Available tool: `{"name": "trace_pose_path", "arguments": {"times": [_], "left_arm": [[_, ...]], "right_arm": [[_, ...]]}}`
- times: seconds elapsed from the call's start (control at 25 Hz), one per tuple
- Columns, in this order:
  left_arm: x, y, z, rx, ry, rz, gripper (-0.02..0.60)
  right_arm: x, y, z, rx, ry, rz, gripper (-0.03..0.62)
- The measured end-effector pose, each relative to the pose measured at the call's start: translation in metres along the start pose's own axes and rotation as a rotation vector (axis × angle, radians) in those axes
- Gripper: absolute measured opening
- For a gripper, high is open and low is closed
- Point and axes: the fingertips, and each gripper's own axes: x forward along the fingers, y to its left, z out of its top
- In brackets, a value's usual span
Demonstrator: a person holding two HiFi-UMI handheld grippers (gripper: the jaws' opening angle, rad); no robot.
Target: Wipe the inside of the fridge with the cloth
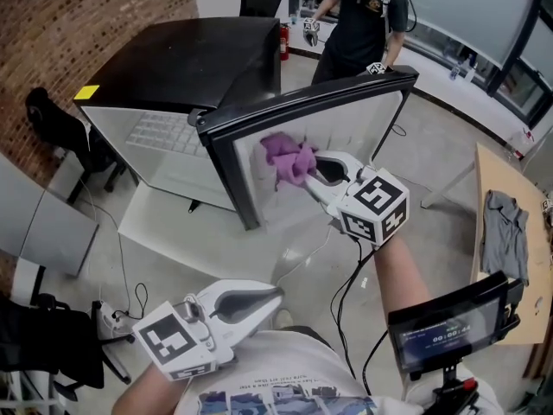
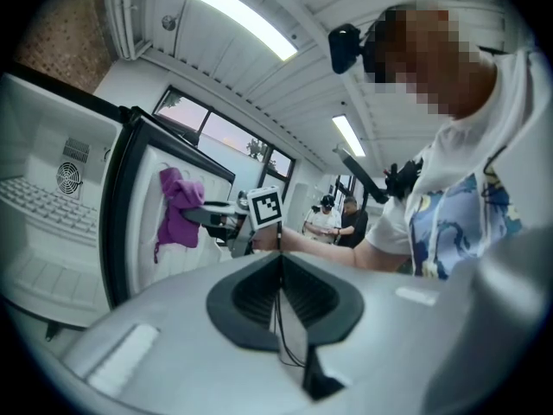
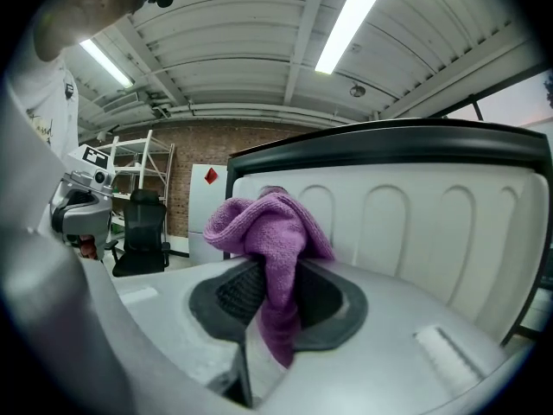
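As right gripper (image 1: 313, 169) clamps cloth (image 1: 288, 157) — door liner (image 1: 373, 121) directly ahead | chair (image 3: 143, 228) beyond

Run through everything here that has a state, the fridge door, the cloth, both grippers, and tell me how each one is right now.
Fridge door: swung open, white inner side showing.
Cloth: bunched up, held at the door's inner side; contact can't be told.
Right gripper: shut on the cloth.
Left gripper: shut, empty, held low near the person's body.
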Motion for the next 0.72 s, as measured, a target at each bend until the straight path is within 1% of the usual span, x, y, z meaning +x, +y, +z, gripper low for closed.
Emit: {"name": "trace_pose_path", "arguments": {"times": [0.4, 0.72], "left_arm": [[0.032, -0.003, 0.001, 0.007, 0.02, -0.048, 0.005], [0.051, -0.002, 0.001, 0.004, 0.029, -0.077, 0.005]], "right_arm": [[-0.044, -0.067, -0.019, 0.027, 0.01, -0.138, 0.08], [-0.086, -0.132, -0.037, 0.063, 0.017, -0.302, 0.08]]}}
